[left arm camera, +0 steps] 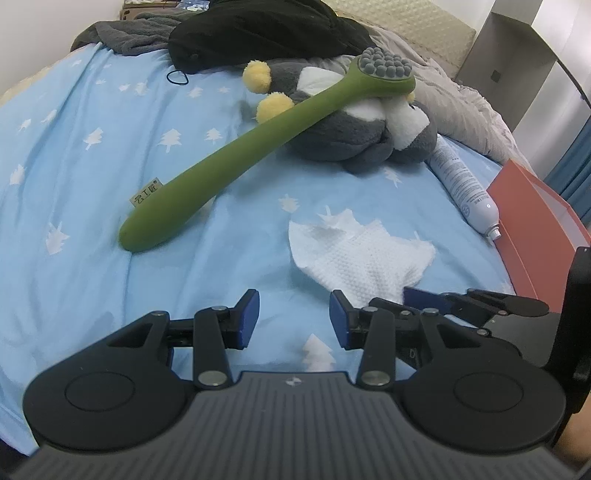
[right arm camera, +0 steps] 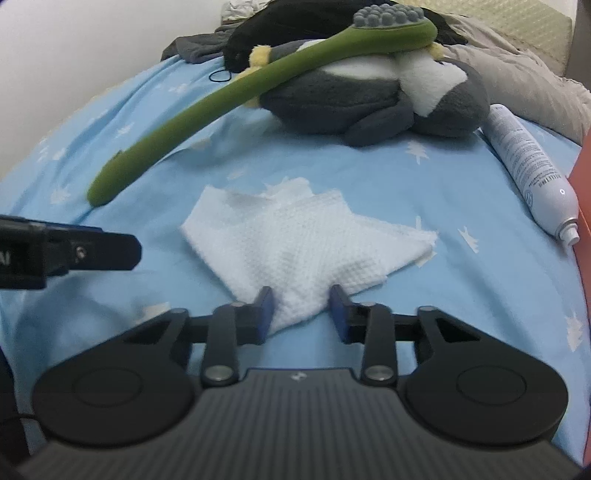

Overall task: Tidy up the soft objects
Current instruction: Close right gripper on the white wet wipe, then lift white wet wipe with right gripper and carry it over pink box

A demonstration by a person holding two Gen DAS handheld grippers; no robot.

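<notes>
Judging by how things lie on the blue bedsheet (left arm camera: 92,177), the tidying is barely begun: nothing looks gathered or folded yet. A white textured cloth (right arm camera: 295,243) lies rumpled and half-folded in the middle of the sheet, and the right gripper (right arm camera: 301,310) has its near corner between its blue pads; the jaws stand apart on either side of that corner and I cannot see the pads pressing it, so I read this as reaching for a pinch, not yet a hold. The left gripper (left arm camera: 293,319) hangs just beside it with its jaws apart and only bare sheet between them, holding nothing. Further back, a grey and white plush toy (left arm camera: 354,129) lies on its side, with a long green massage stick (left arm camera: 236,151) leaning across it, its knobbed head resting on the plush and its handle end down on the sheet. A white spray bottle (left arm camera: 461,184) lies near the orange box (left arm camera: 532,221) at the bed's edge. Dark clothes (left arm camera: 258,33) and a grey quilt (left arm camera: 454,99) are heaped at the far end. Almost everything seems left to do: cloth, plush and clothing.
</notes>
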